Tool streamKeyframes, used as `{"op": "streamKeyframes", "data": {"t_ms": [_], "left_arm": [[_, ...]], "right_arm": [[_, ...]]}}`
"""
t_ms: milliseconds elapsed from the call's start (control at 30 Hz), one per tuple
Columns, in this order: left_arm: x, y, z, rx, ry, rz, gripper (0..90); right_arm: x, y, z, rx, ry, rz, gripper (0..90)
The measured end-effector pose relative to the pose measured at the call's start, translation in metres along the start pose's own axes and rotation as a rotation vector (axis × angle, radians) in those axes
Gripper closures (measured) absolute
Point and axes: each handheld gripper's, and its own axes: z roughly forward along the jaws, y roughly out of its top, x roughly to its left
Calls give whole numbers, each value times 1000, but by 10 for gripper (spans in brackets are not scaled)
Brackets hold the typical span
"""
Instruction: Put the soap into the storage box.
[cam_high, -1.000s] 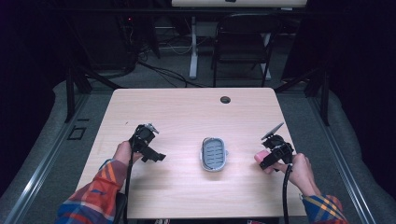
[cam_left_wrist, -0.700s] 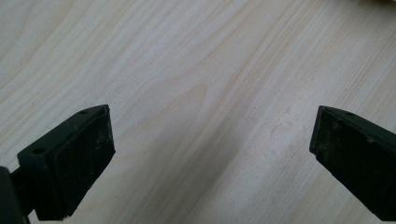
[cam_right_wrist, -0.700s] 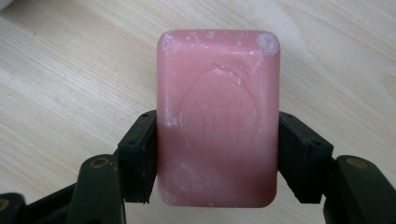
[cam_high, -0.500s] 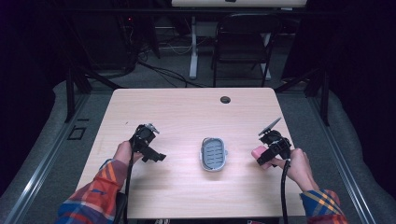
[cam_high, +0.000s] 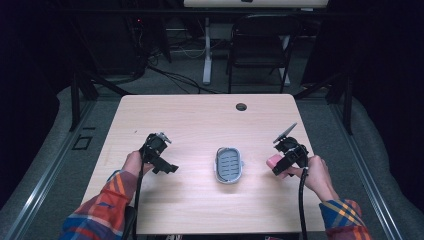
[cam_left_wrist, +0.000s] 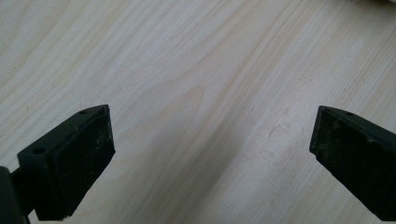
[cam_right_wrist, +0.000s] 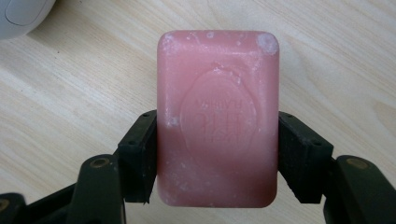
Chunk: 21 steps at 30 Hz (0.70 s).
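The pink soap (cam_right_wrist: 218, 119) was pinched by the right tongs (cam_high: 286, 161) above the worktop (cam_high: 200, 120). The left tongs (cam_high: 162, 162) were spread wide, with nothing between them. A grey dish (cam_high: 229, 165) was seen between both.

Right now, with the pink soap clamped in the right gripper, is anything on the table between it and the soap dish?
Nothing visible. The pink soap sits in the right gripper, and only bare table lies between it and the soap dish in the high view.
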Motion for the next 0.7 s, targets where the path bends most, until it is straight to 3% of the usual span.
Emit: {"op": "streamKeyframes", "data": {"t_ms": [133, 167, 200, 233, 333, 567, 700], "left_arm": [[0, 0, 0, 2, -3, 0, 0], [0, 0, 0, 4, -4, 0, 0], [0, 0, 0, 5, -4, 0, 0], [0, 0, 0, 5, -4, 0, 0], [0, 0, 1, 3, -4, 0, 0], [0, 0, 1, 6, -5, 0, 0], [0, 0, 1, 6, -6, 0, 0]], "right_arm": [[1, 4, -1, 15, 3, -17, 371], [2, 3, 0, -7, 6, -2, 371], [2, 5, -1, 10, 2, -14, 371], [3, 5, 0, -12, 6, 0, 371], [4, 7, -1, -11, 5, -9, 371], [4, 13, -5, 20, 0, -37, 372], [7, 15, -6, -4, 6, -27, 371]]}}
